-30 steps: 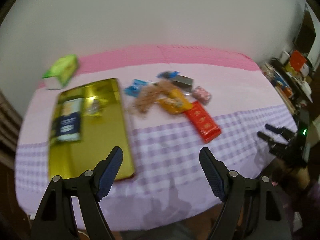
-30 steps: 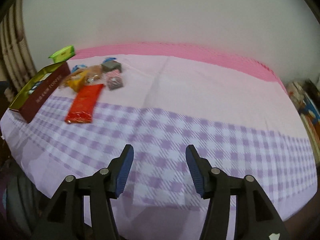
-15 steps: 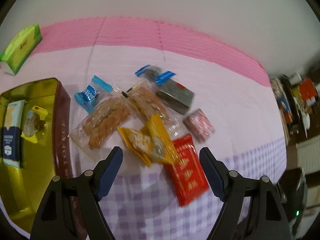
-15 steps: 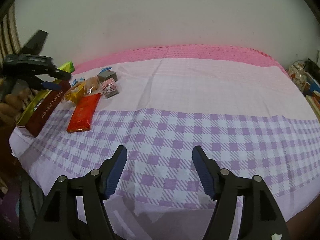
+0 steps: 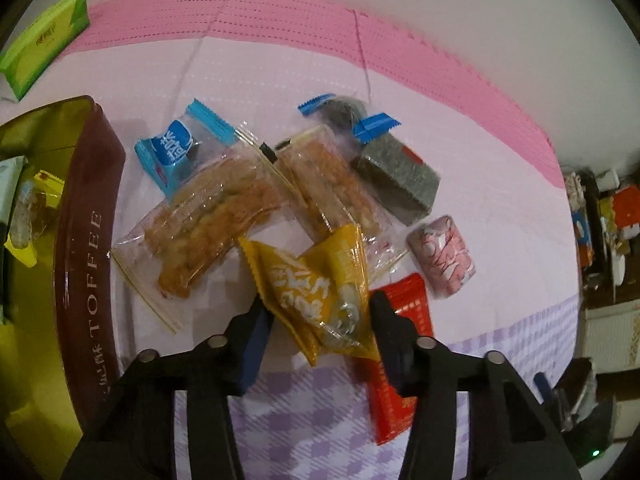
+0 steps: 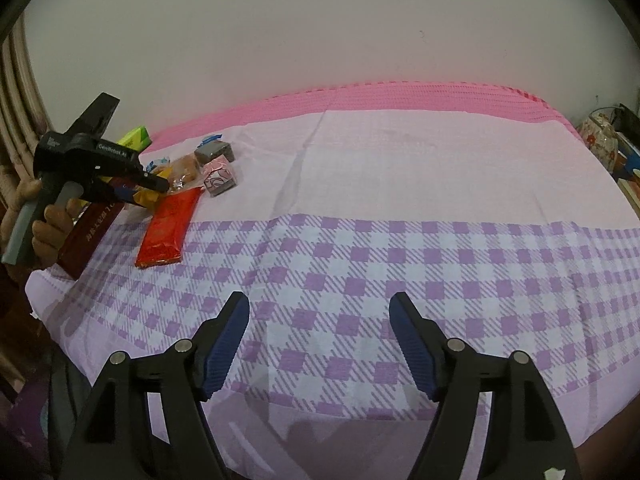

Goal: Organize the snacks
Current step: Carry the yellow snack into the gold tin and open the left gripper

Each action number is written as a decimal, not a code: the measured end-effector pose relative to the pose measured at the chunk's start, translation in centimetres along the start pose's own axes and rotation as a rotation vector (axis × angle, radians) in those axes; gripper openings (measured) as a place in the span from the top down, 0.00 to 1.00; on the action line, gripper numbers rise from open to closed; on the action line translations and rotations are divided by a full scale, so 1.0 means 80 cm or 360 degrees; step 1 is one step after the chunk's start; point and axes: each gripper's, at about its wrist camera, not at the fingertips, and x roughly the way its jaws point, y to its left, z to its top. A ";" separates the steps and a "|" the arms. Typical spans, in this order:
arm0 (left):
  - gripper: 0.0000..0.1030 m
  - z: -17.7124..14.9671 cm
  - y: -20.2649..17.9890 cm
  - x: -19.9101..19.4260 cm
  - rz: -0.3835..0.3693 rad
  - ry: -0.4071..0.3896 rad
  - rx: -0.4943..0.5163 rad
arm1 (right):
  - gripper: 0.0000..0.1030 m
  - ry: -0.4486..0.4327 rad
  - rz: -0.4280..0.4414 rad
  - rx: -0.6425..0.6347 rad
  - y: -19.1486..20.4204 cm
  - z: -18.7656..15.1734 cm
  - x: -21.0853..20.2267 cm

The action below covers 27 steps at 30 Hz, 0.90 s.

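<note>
The yellow packet (image 5: 320, 292), at the table's left edge beside the tin (image 5: 86, 248), is pinched by the just-closing left gripper (image 5: 320, 320) for boxing; the right gripper (image 6: 320, 324), widening, holds nothing.

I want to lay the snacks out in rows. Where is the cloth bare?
Bare: the wide cloth right of the red packet, through to the pink band at the wall. Crowded: the pile between the toffee tin and the pink roll.
</note>
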 end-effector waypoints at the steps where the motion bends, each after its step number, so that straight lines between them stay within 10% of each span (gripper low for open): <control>1: 0.62 -0.002 -0.001 -0.001 0.0004 -0.0006 0.0035 | 0.32 0.0001 0.0000 -0.0002 0.000 0.000 0.000; 13: 0.68 -0.106 0.000 -0.108 0.0055 -0.0209 0.0192 | 0.32 -0.0021 -0.0055 -0.0137 0.026 0.004 -0.005; 27: 0.67 -0.157 0.050 -0.195 0.0114 -0.0404 0.0056 | 0.27 0.0015 0.0267 -0.0407 0.181 0.054 0.048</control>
